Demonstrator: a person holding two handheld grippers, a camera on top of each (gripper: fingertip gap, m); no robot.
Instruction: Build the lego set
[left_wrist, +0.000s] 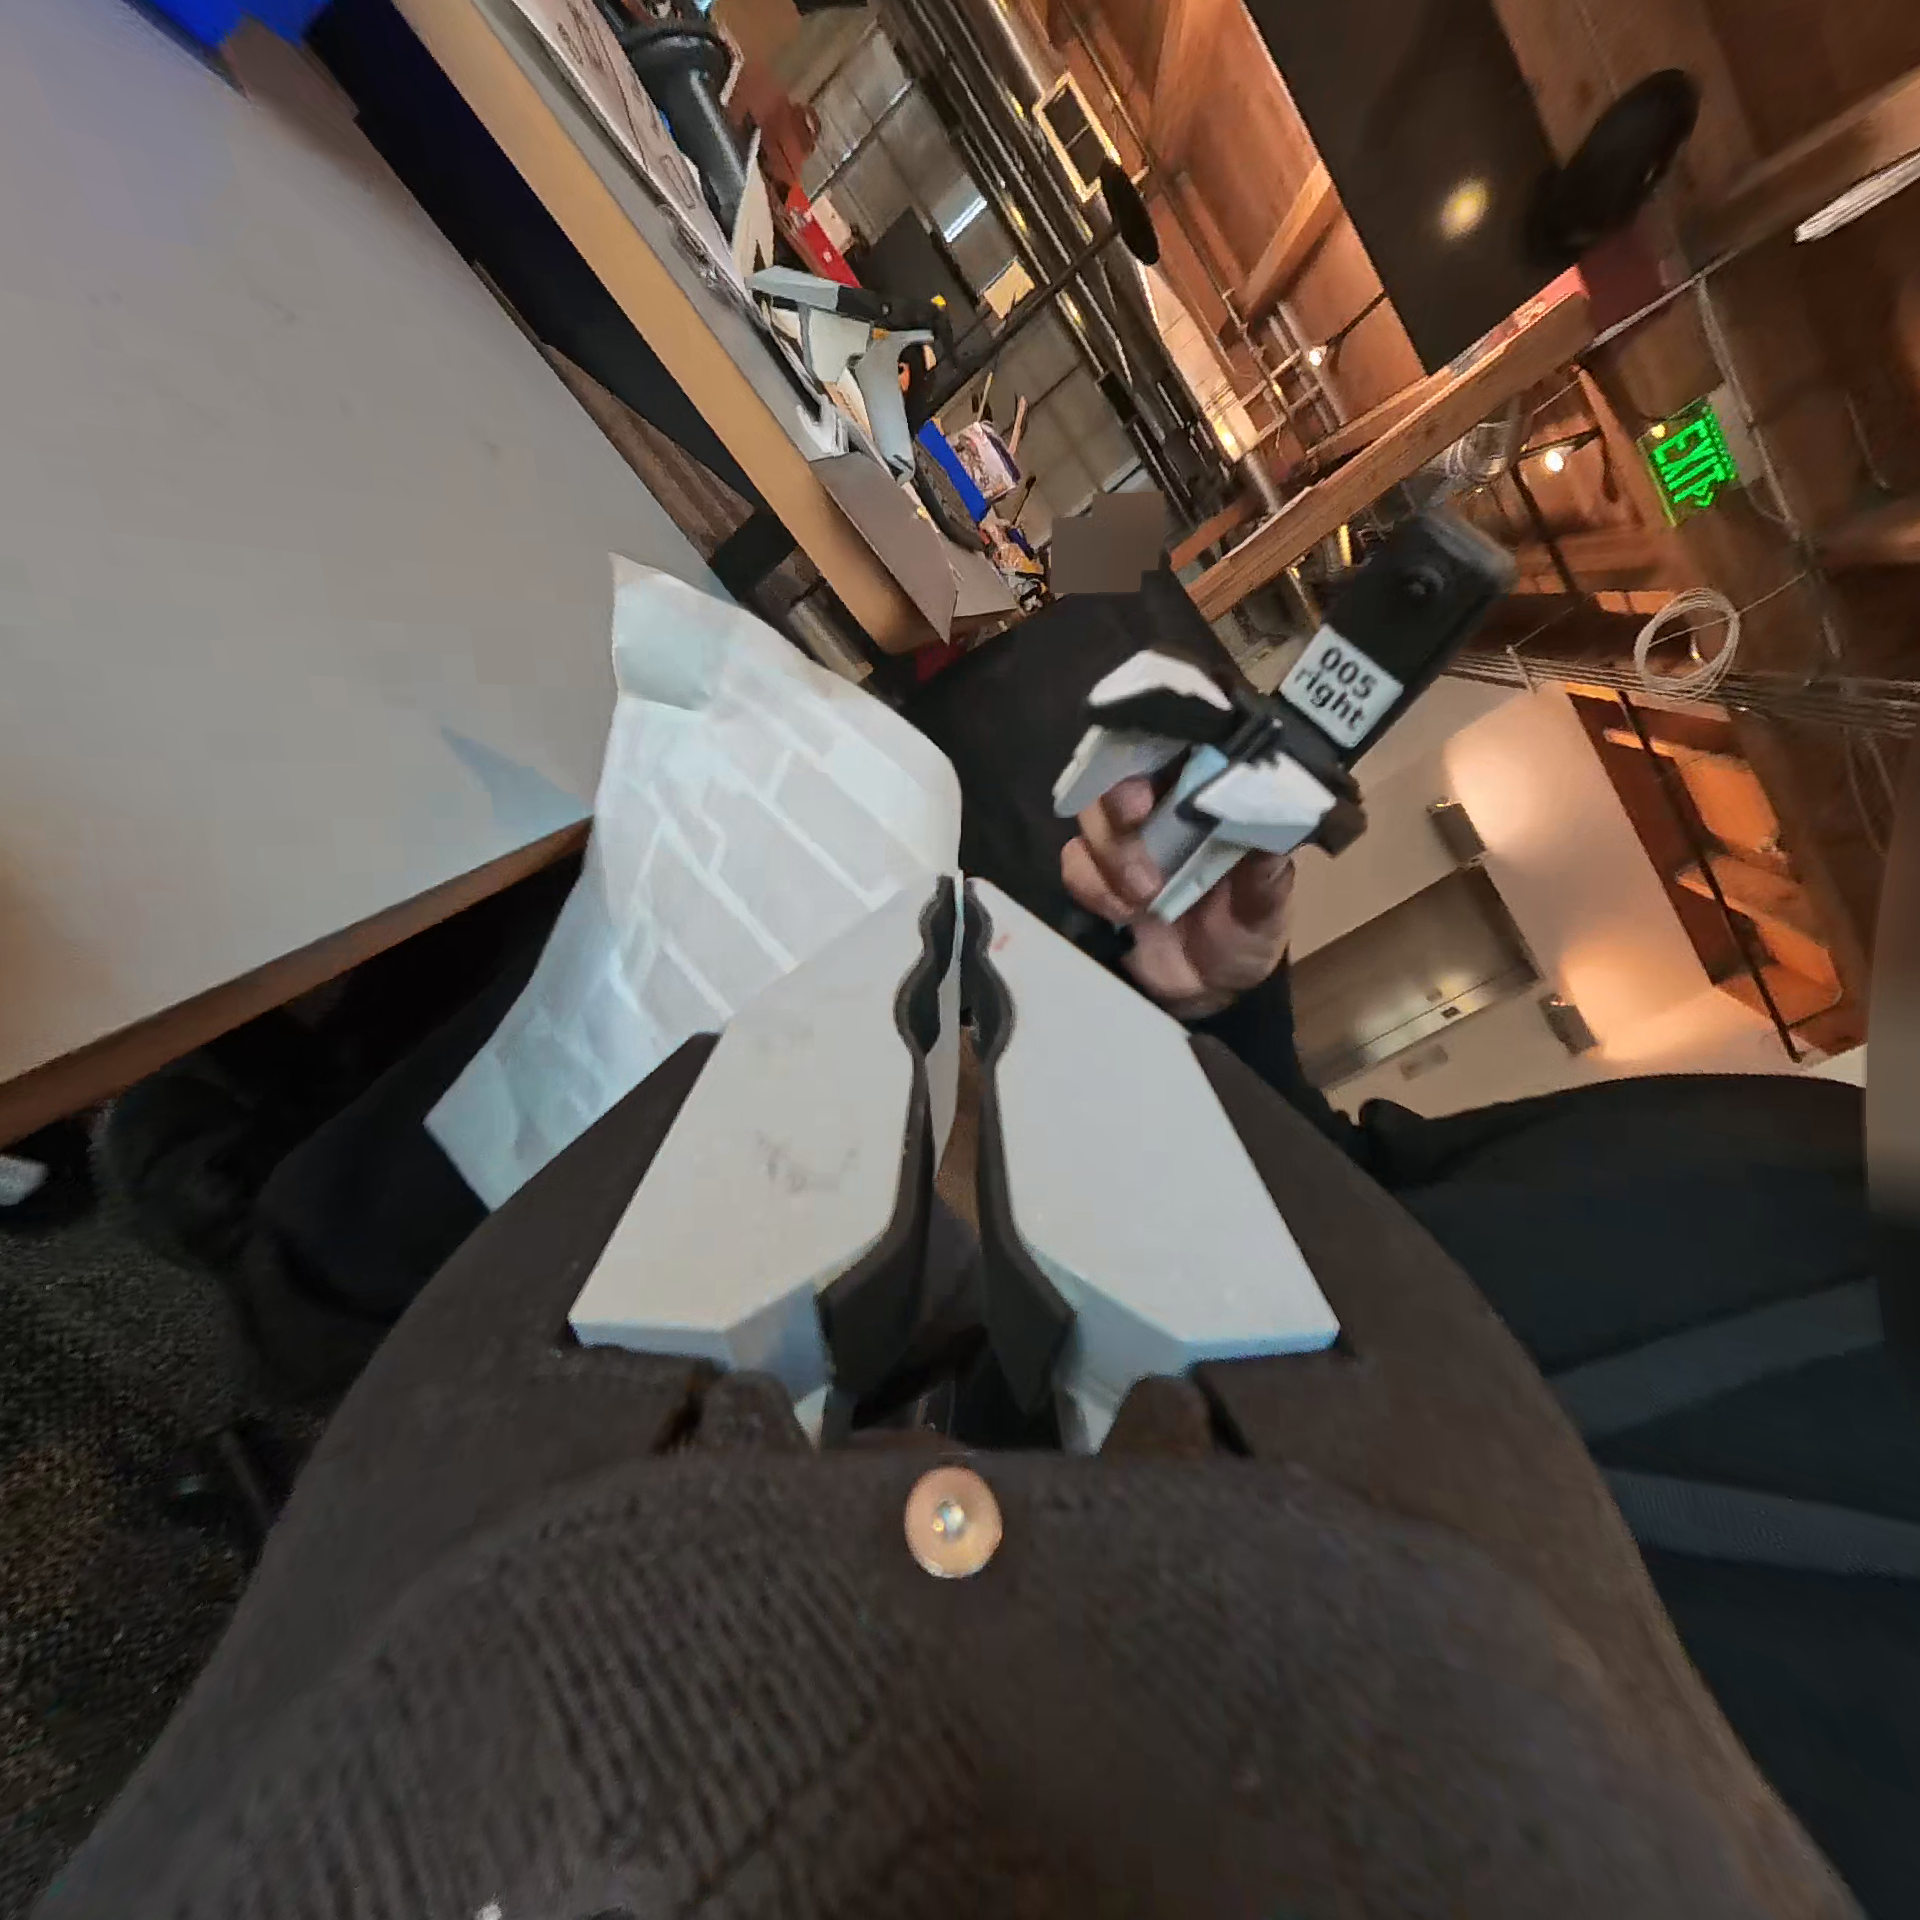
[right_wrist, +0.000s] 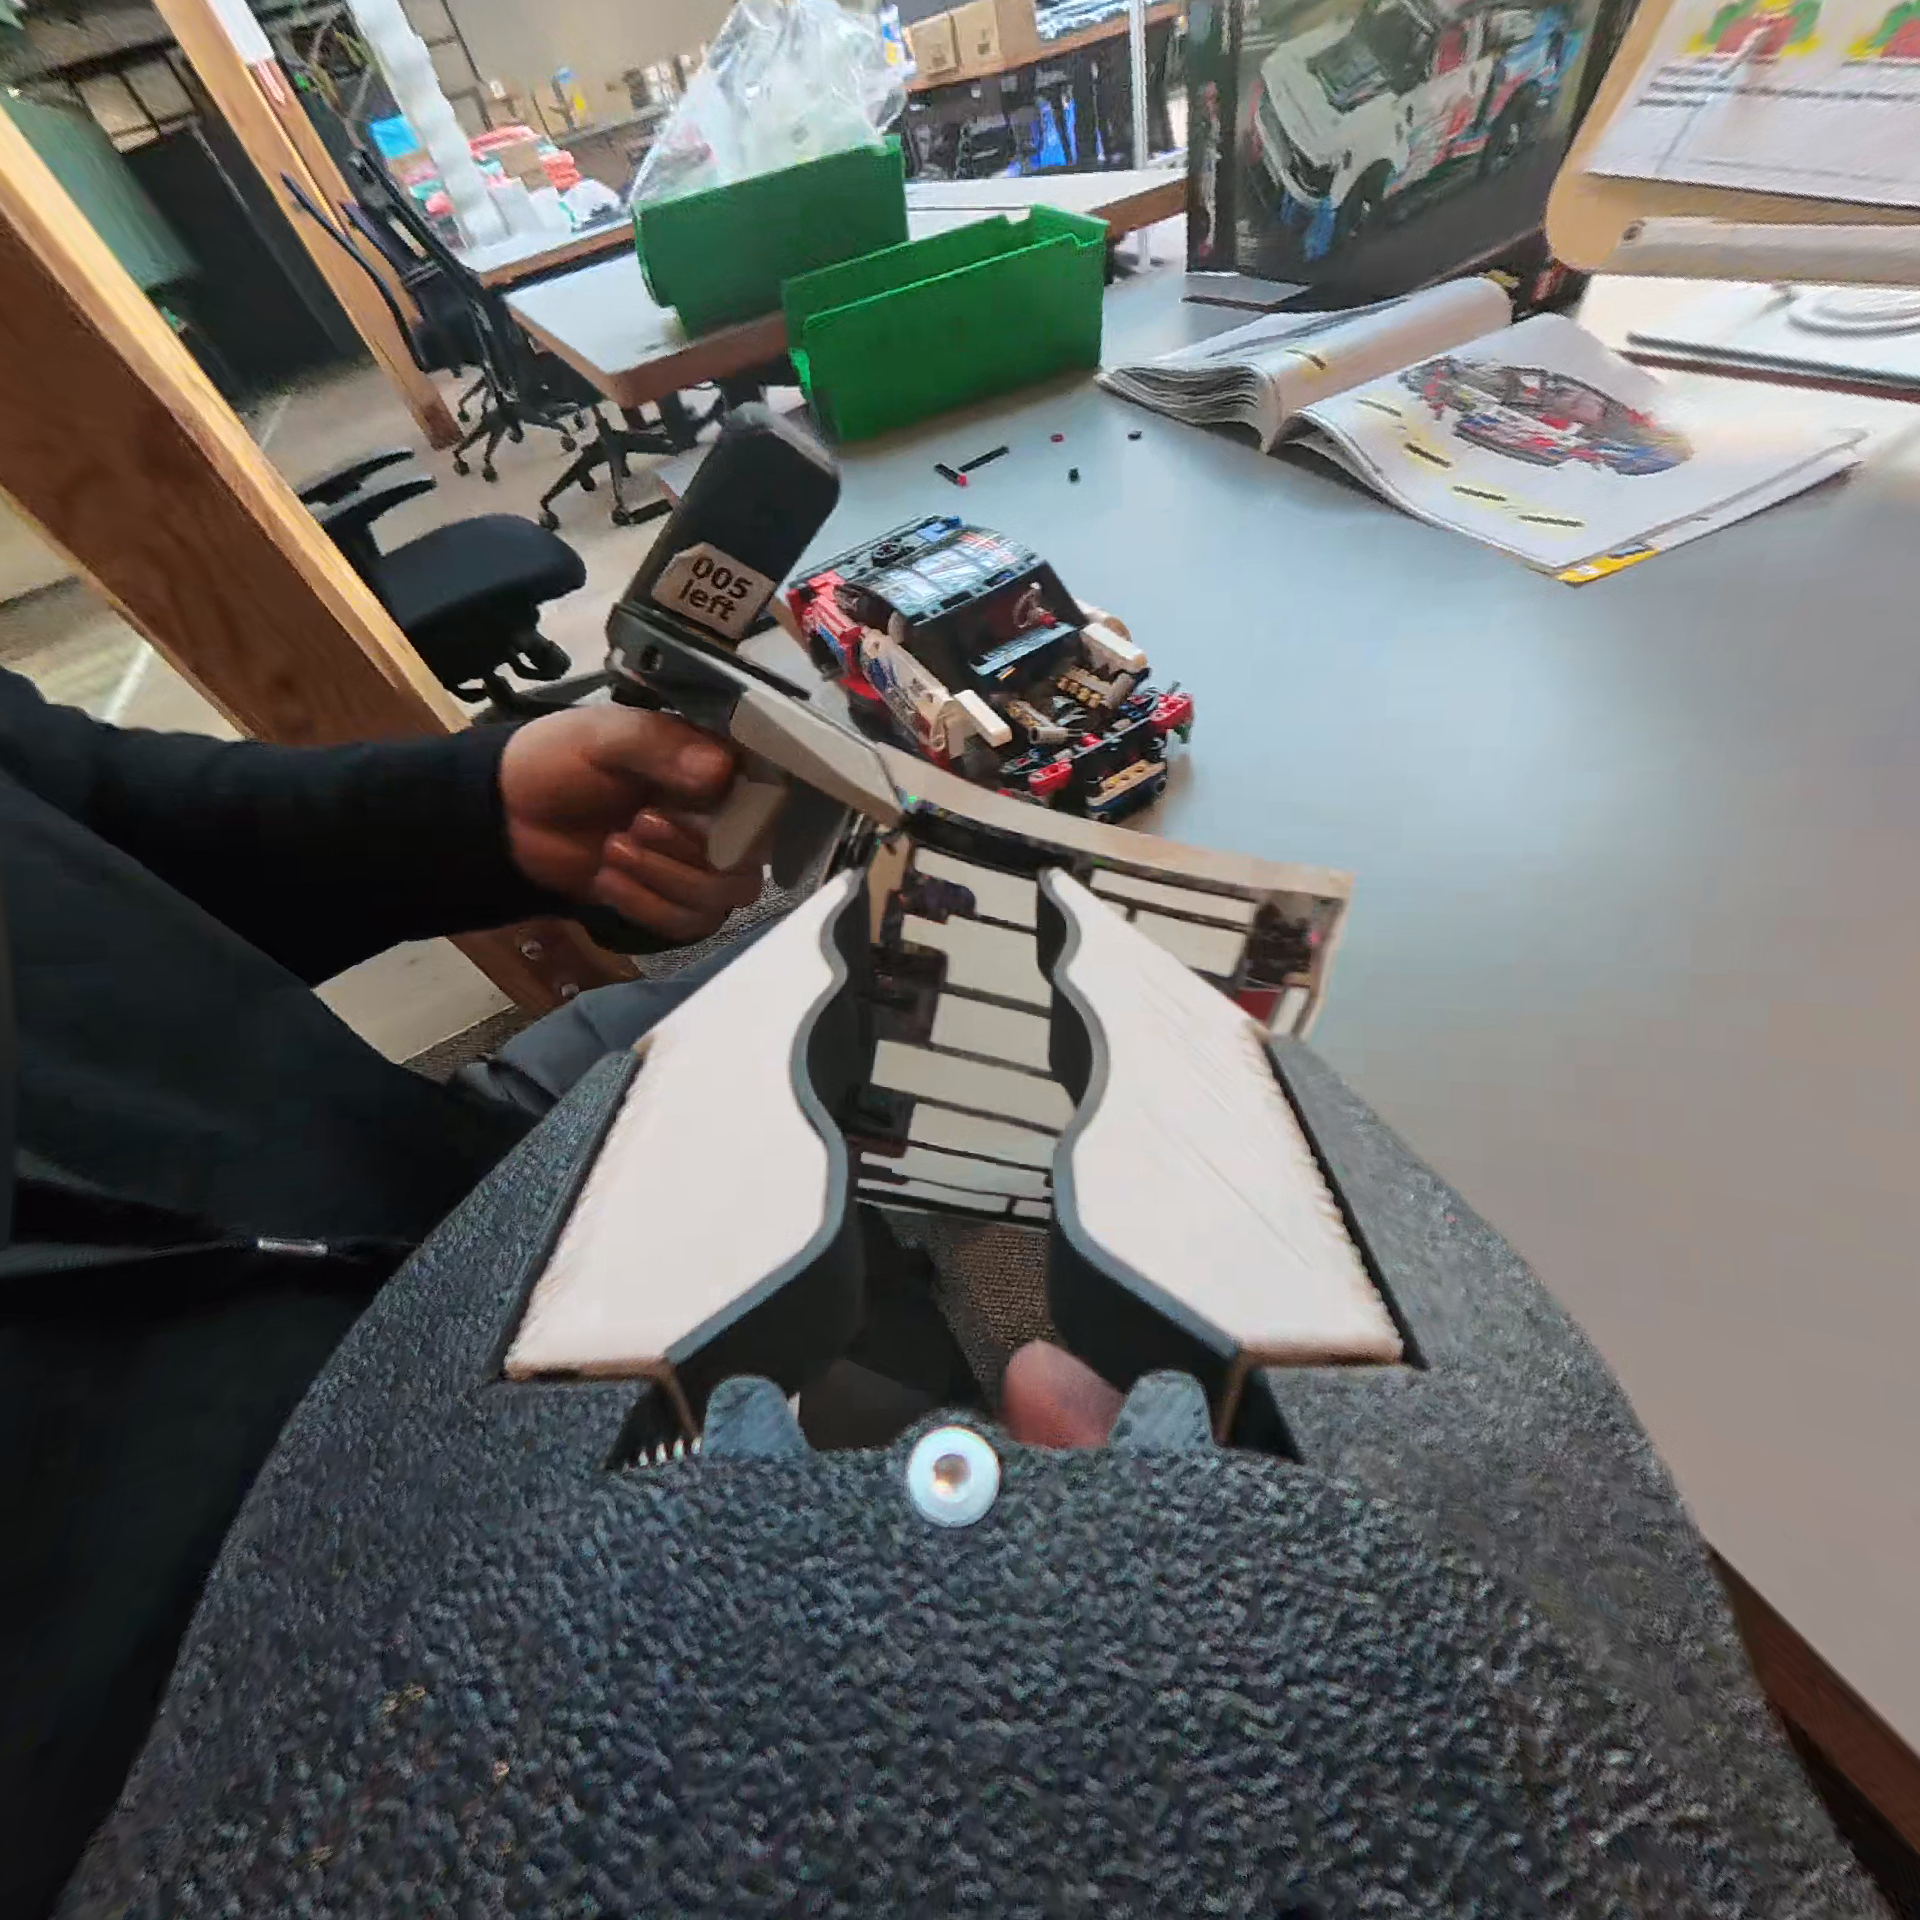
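Observation:
My left gripper (left_wrist: 958, 894) is shut on the edge of a thin printed paper sheet (left_wrist: 748, 831), held in the air off the table's front edge. In the right wrist view the left gripper (right_wrist: 894, 816) pinches the sheet (right_wrist: 1174, 914) at its left corner. My right gripper (right_wrist: 953, 883) is open and empty, just in front of the sheet, which shows through the gap between its fingers. It also shows in the left wrist view (left_wrist: 1132, 842). A partly built red, white and black lego car (right_wrist: 987, 665) stands on the grey table (right_wrist: 1455, 831), beyond the sheet.
An open instruction booklet (right_wrist: 1507, 436) lies at the back right. Two green bins (right_wrist: 935, 312) stand behind the car. A few small loose pieces (right_wrist: 971, 464) lie between them. The set's box (right_wrist: 1382, 135) stands at the back. A wooden post (right_wrist: 208, 520) and an office chair (right_wrist: 468, 582) are at left. The tips of one gripper are about 8 centimeters away from the tips of the other.

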